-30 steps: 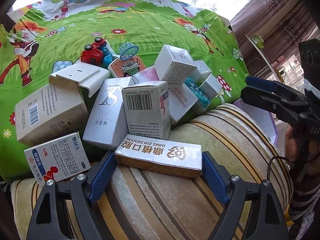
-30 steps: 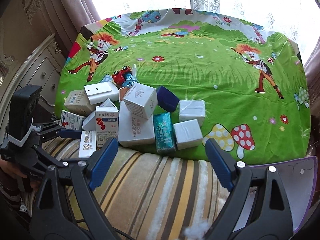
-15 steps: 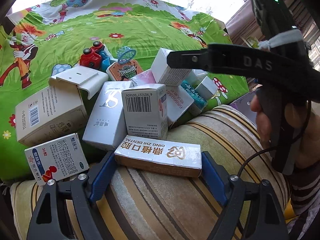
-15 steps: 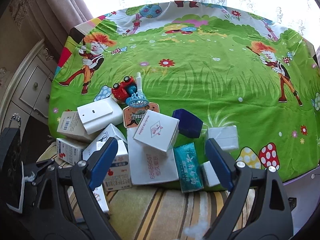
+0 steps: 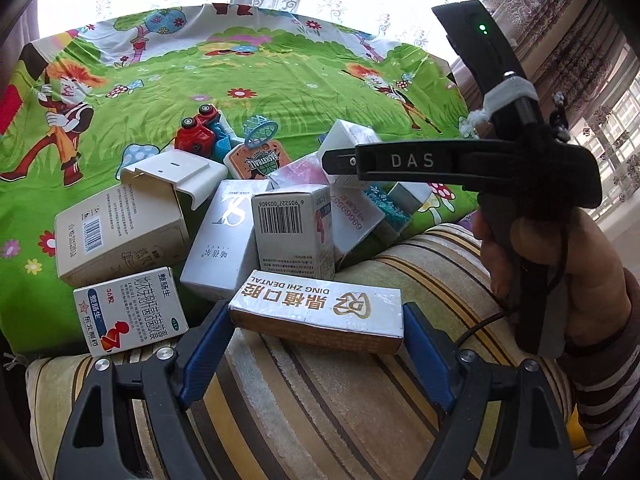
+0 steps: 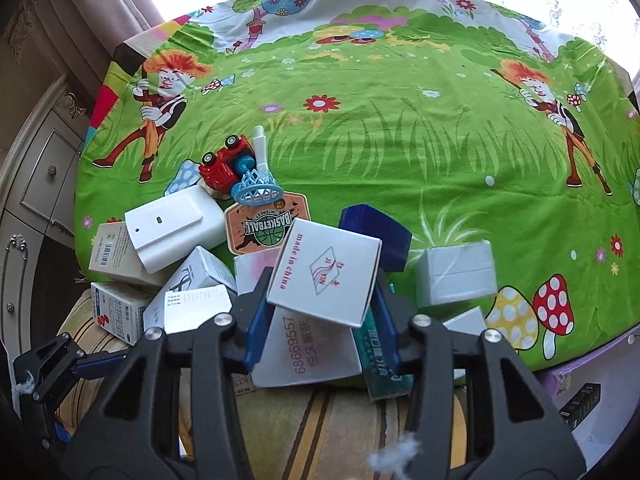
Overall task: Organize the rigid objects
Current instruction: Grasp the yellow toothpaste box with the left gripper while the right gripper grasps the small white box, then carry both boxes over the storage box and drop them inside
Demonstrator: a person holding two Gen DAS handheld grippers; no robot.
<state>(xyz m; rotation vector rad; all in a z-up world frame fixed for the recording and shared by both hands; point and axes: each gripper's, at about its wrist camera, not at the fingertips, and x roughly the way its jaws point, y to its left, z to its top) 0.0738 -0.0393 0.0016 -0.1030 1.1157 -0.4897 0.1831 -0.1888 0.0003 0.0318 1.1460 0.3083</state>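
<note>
Gripping the white "made in china" box (image 6: 324, 272) atop the box pile, the right gripper (image 6: 322, 312) has its blue fingers (image 6: 256, 320) pressed against both sides. The left gripper (image 5: 316, 344) fingers flank the dental box (image 5: 320, 310) on the striped cushion (image 5: 320, 400), seemingly touching its ends. One red toy car (image 6: 220, 164) lies on the green bedsheet (image 6: 400, 140).

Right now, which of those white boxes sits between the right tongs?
The white box printed "made in china", tilted atop the pile. The right tongs flank its two sides; the plain white box lies apart on the green cloth.
</note>
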